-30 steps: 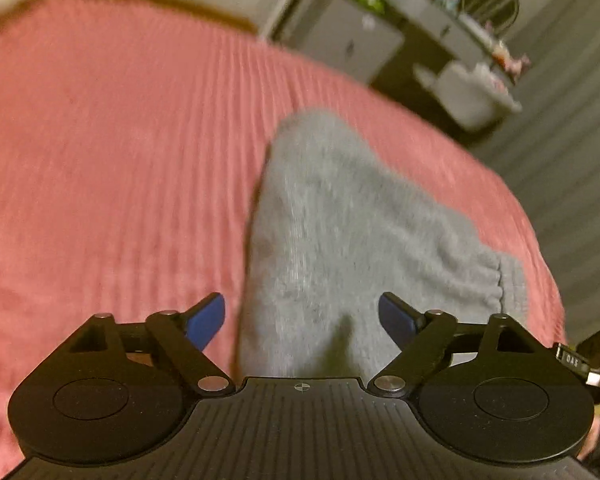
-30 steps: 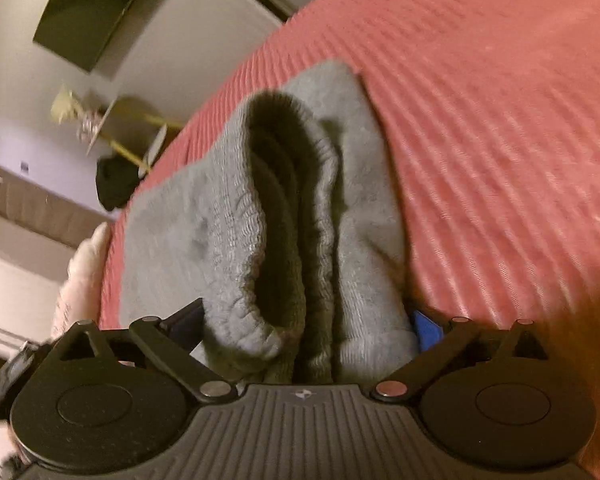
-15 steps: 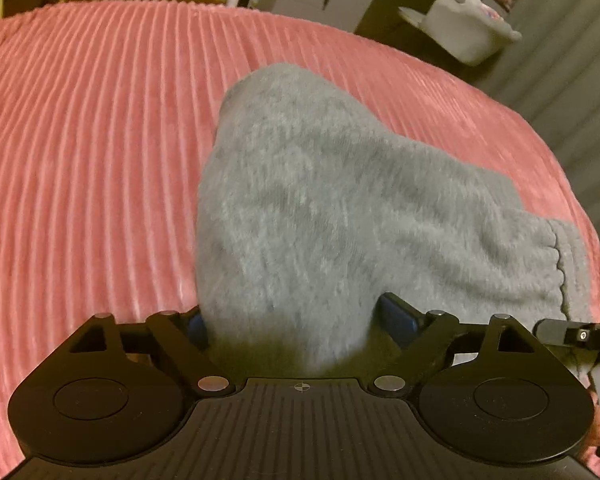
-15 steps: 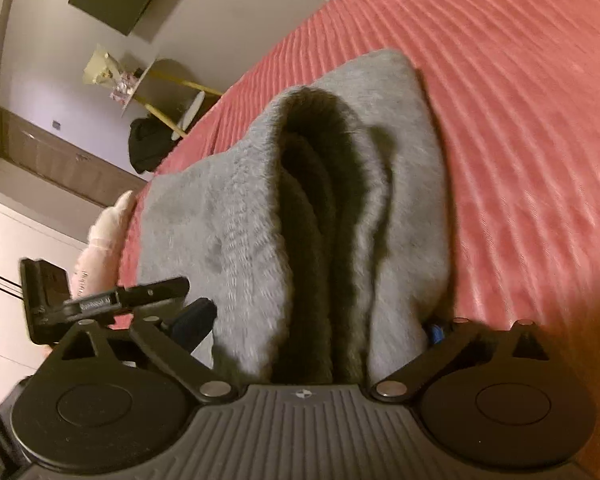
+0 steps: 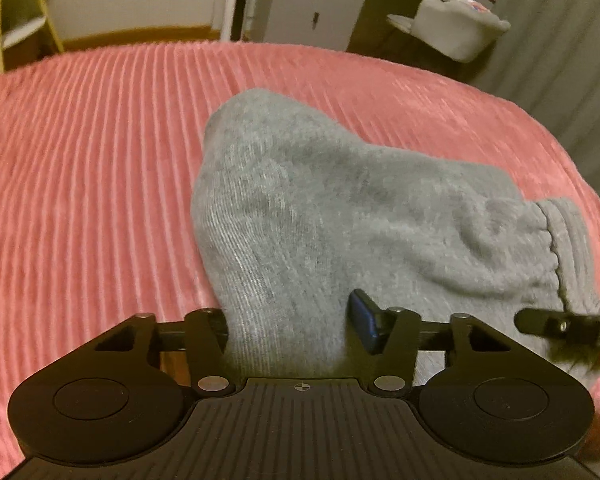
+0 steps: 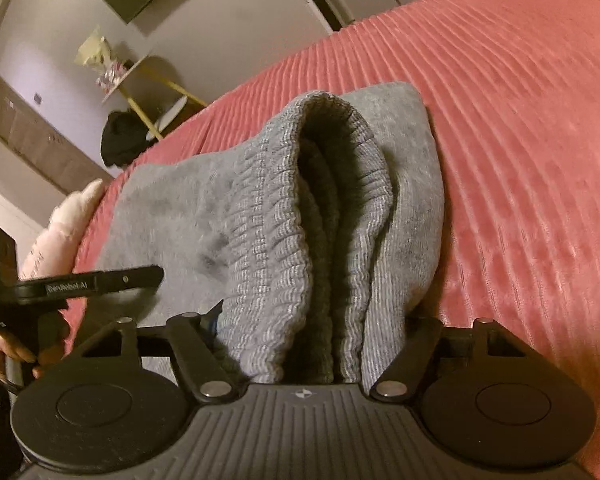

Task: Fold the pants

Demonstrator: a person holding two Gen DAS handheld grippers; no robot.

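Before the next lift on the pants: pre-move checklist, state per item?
1. Cloth between the left gripper jaws: ok, grey pants bunched between them as they close.
2. Cloth between the right gripper jaws: ok, ribbed waistband layers sit between them as they close.
3. Firm pinch on both sides: cannot tell, most of the pads are hidden by cloth.
4. All layers caught on the right: cannot tell, folds run under the gripper body.
5. Grippers apart from each other: ok, each shows at the edge of the other's view.
6. Pink bedspread out of the jaws: cannot tell.
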